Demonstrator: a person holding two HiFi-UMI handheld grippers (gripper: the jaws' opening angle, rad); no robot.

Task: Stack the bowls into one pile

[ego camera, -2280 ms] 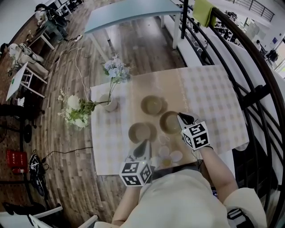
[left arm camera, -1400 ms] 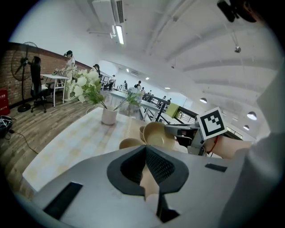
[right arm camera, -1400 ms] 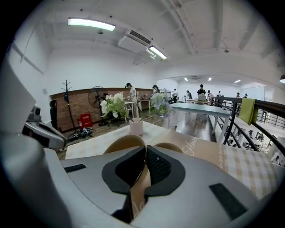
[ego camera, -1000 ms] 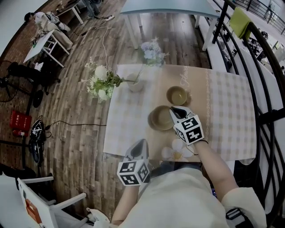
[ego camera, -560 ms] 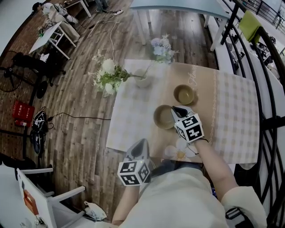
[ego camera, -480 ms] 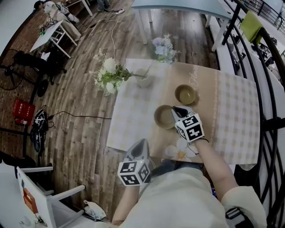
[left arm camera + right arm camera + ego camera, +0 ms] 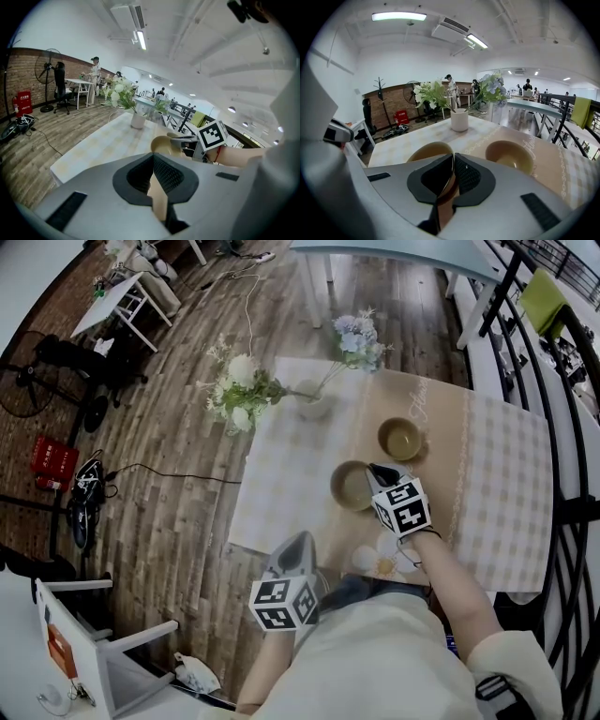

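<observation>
Clamped almost flat, the right claw (image 7: 379, 473) pinches the near rim of a tan glazed bowl (image 7: 352, 487) at the middle of the table. The right gripper view shows its pads meeting on the thin wall. The earliest head view shows three bowls standing apart on the cloth, with this claw at one of them. Now only two spots hold bowls. So I judge that the gripped bowl is already nested in a second one beneath it, and the first stacking step is all but done. What remains is the lone tan bowl (image 7: 400, 439), which stands by itself just beyond and to the right, touching nothing. It has yet to join the pile.

The left claw (image 7: 298, 549) has its jaws together on nothing. It hovers over the near edge of the table, well apart from both bowls.

The surface is a rectangular table under a pale checked cloth (image 7: 281, 484) with a tan runner down the middle. A white vase of white and blue flowers (image 7: 314, 407) stands at the far left corner. Around it lies a wood-plank floor (image 7: 169, 427), with a black metal railing (image 7: 572, 512) on the right. A brick wall (image 7: 393, 101) and people at desks show far off.
</observation>
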